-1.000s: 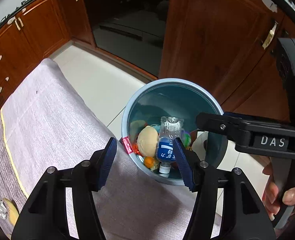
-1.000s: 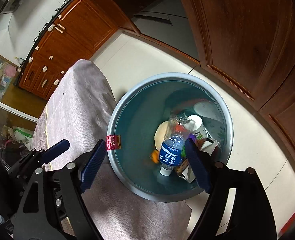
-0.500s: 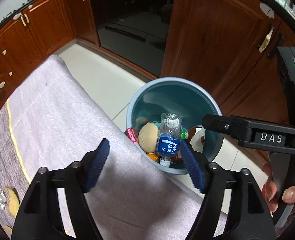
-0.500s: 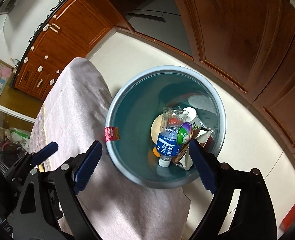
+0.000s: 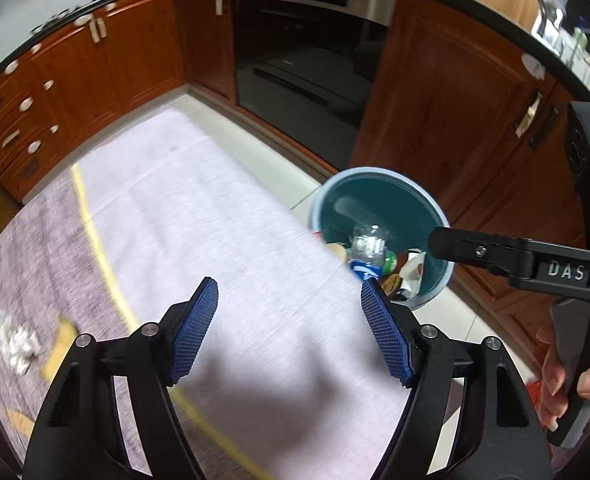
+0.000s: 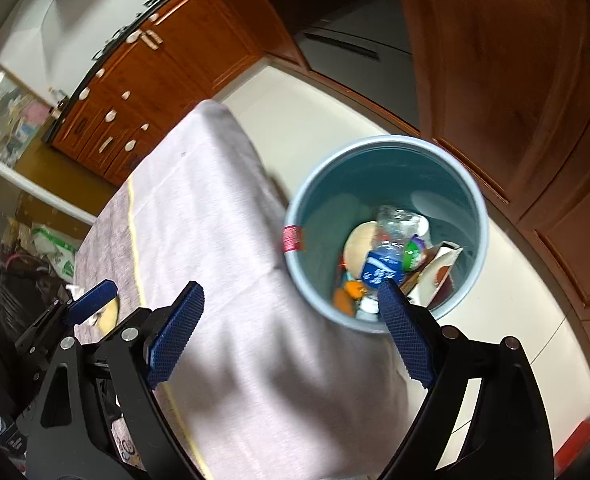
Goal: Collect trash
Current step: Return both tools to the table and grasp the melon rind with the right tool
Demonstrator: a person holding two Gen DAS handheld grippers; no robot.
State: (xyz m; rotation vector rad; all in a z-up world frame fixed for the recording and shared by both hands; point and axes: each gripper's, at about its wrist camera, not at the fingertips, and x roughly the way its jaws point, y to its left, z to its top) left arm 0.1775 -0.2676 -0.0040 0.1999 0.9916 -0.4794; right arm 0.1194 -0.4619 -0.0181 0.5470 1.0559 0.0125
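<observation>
The left hand-held gripper (image 5: 289,322) hangs over the cloth-covered tabletop (image 5: 199,216) with its blue pads spread wide and nothing between them — its jaws have just been opening — and the right hand-held gripper (image 6: 291,328) stands just as wide and empty, its right pad overlapping the near rim of the trash bin (image 6: 471,200). The clear water bottle (image 6: 391,240) lies inside that bin on the floor, cap end down among a cup, wrappers and other scraps. Crumpled foil (image 5: 13,340) and a yellow peel (image 5: 61,344) lie on the tabletop at far left — both blurred.
</observation>
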